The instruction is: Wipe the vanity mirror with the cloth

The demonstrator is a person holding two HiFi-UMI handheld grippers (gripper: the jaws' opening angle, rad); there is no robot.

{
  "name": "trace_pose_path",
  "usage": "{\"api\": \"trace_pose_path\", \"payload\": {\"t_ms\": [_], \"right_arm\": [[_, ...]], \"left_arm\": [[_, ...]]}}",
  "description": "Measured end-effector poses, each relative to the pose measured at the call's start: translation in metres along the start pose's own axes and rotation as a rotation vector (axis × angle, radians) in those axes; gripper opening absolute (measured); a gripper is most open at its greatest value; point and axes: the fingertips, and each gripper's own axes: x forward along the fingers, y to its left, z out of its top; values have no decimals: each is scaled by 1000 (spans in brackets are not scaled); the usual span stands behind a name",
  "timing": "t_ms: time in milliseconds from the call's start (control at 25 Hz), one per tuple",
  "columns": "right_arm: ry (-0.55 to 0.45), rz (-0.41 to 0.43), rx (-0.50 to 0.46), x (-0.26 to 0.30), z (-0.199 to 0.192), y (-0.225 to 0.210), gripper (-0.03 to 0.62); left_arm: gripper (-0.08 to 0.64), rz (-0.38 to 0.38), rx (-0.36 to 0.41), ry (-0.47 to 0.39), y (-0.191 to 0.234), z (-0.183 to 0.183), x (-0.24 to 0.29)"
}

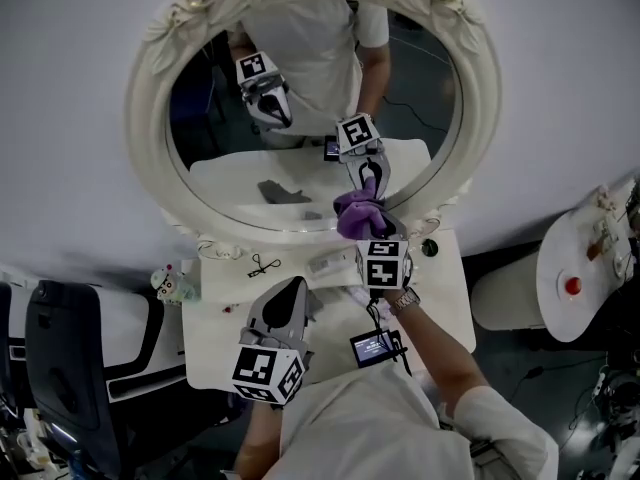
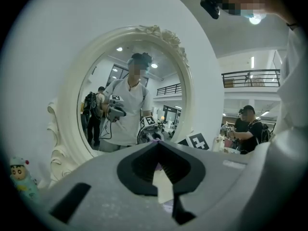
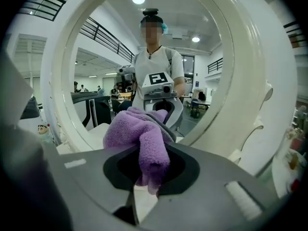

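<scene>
An oval vanity mirror with an ornate cream frame (image 1: pixel 148 148) stands at the back of a white vanity table (image 1: pixel 448 298). My right gripper (image 1: pixel 371 231) is shut on a bunched purple cloth (image 1: pixel 357 213), which is pressed on the lower right of the glass. In the right gripper view the cloth (image 3: pixel 140 134) fills the shut jaws of the gripper (image 3: pixel 150 146), close to the frame (image 3: pixel 252 81). My left gripper (image 1: pixel 297 286) hovers over the table in front of the mirror, shut and holding nothing. In the left gripper view the gripper (image 2: pixel 157 144) points at the mirror frame (image 2: pixel 72 97).
A small figurine (image 1: pixel 170 283) stands at the table's left end. A black clip (image 1: pixel 263 264) and a round black item (image 1: pixel 430 248) lie near the mirror's base. A black chair (image 1: pixel 60 358) is at the left and a white round stand (image 1: pixel 575 258) at the right. Other people show in the background.
</scene>
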Motion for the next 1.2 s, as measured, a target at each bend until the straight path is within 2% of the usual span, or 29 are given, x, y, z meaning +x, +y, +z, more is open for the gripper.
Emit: {"api": "trace_pose_path", "payload": {"t_ms": [240,360,560,720,920,1040,1200], "right_arm": [[-2,-32,-6,-4,-3,-31,68],[-3,-38,-7,-5,-4,-35,69],[-7,-53,51,-11,-4,-28,61],[-50,-11,74,-24,6,-1,61],[-80,74,59,-25,15,55,61],[-70,115,37,-15,13,86,61],[-56,171,13,2,9,125,61]], "left_arm": [[2,-11,-18,-8,-14,-6,11],[2,-4,-26,-7,-15,-8,9],[2,15,-28,-6,-8,-10,-2],[2,27,-30,-7,1,-9,-15],[2,50,-16,-19,12,-3,-33],[2,91,-12,-31,23,2,-48],[2,183,-17,-33,47,3,-72]]}}
